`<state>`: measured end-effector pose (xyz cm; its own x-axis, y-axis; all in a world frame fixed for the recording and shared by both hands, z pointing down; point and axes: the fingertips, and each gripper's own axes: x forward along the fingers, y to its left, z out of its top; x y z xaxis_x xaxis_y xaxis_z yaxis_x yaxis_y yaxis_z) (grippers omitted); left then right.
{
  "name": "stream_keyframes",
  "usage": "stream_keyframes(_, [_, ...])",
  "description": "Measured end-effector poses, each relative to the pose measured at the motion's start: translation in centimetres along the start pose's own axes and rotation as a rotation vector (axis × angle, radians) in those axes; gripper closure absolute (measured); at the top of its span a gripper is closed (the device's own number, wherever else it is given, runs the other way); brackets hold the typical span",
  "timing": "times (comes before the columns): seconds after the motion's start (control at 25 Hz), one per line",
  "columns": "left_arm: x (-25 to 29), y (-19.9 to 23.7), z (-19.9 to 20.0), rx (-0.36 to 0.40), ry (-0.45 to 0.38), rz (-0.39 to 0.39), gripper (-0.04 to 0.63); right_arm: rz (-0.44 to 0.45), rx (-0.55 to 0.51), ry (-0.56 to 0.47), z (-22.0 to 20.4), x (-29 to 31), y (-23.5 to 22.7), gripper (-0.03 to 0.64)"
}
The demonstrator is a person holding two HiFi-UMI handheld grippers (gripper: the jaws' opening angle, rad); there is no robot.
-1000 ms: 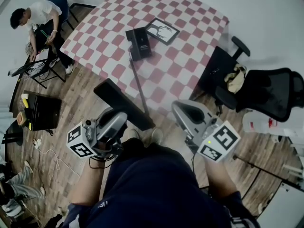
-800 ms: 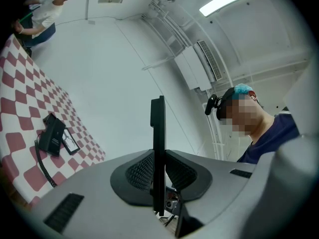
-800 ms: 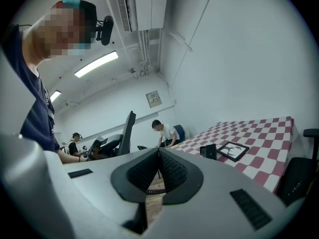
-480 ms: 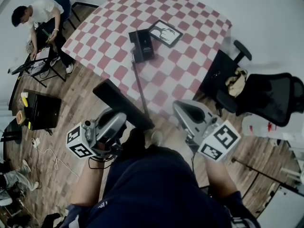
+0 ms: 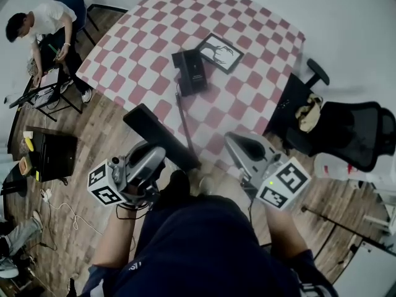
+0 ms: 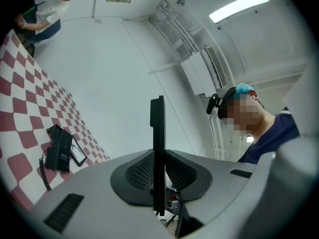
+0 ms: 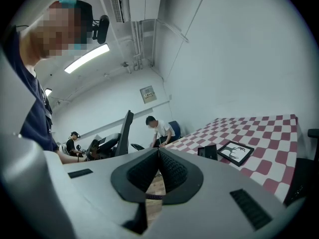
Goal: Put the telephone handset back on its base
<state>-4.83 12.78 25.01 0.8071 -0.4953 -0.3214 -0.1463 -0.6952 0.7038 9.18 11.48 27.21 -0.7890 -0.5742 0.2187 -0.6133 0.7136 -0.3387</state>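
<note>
The telephone handset (image 5: 159,135) is off its base: your left gripper (image 5: 151,159) is clamped on it, both pads pressed against the flat faces of the thin black slab, which stands edge-on between the jaws in the left gripper view and reaches out past their tips. You hold it on your side of the telephone base (image 5: 190,72), well apart from it, by the near edge of the table. The base lies on the red-and-white checkered table (image 5: 142,48), and a dark cord (image 5: 184,124) runs from the base toward the handset. Your right gripper (image 5: 238,142) carries nothing, with its jaws brought together. A black picture frame (image 5: 218,49) lies just beside the base. Beyond that side of the base a black office chair (image 5: 346,125) stands off the table, and on the base's other side a seated person (image 5: 43,23) bends over a small stand.
</note>
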Motion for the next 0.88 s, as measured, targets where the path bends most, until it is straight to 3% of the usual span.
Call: stream_keyframes(0.88, [1.7, 15.1, 8.1, -0.132, 0.179, -0.085, 0.503, -0.201, 0.110, 0.026, 2.2, 13.4, -7.0, 0.600])
